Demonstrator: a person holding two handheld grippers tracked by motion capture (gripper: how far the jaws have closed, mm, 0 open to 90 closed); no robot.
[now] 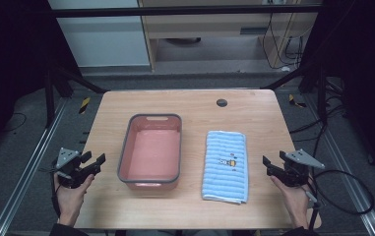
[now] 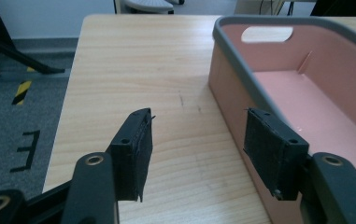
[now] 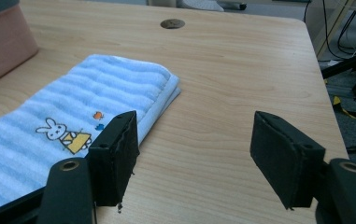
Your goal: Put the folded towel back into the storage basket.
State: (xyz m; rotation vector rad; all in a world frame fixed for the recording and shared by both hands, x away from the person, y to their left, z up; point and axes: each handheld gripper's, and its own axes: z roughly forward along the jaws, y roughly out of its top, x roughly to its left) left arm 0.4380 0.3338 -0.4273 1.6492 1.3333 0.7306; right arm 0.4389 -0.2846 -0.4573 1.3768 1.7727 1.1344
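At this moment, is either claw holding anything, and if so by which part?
Nothing is held. The left claw is open beside the pink bin, and the right claw is open beside the folded blue towel.

Soft, even overhead light on the bench; dark surroundings at nine and three o'clock. Faint shadows, no glare; slight softness in the high view.

Beyond my wooden worktop lies grey floor, a pale cabinet behind it, dark frame rails overhead
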